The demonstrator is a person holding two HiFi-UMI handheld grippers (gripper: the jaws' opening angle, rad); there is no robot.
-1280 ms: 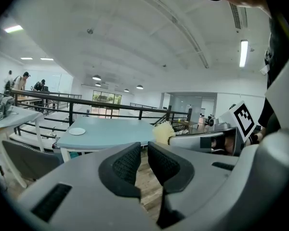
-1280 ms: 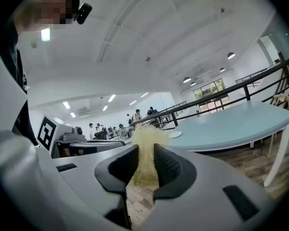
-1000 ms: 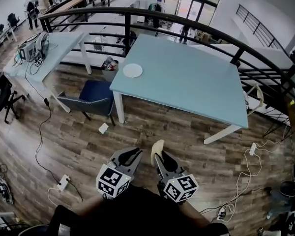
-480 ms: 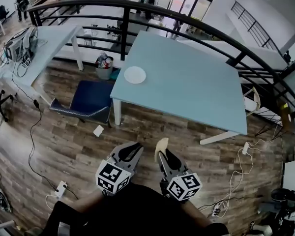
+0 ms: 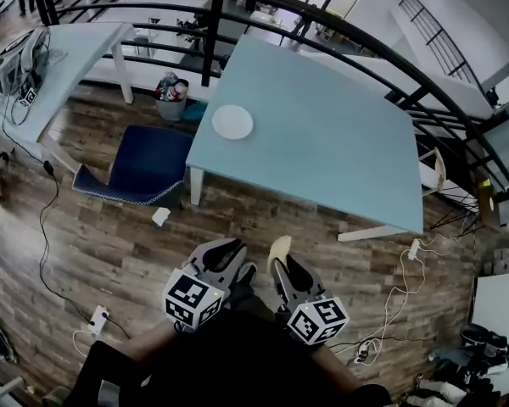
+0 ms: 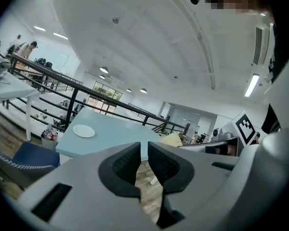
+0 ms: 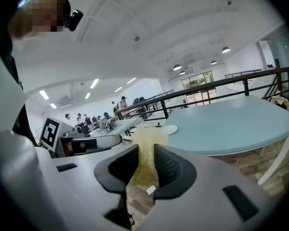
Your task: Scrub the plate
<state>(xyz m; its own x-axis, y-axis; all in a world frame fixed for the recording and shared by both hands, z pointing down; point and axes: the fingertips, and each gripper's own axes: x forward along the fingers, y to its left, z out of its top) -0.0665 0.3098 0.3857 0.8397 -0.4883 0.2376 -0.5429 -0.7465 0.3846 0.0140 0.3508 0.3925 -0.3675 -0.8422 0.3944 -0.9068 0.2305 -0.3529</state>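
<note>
You are holding the right gripper [image 5: 279,268] clamped on a yellow sponge [image 5: 278,248]. The left gripper [image 5: 227,253] is hanging just beside it, jaws almost together on nothing. The plate [image 5: 232,122] is sitting on the blue table [image 5: 322,142] close to its near left corner, well apart from both tools, ahead and slightly left. The left gripper is probably lying a touch nearer to it.
</note>
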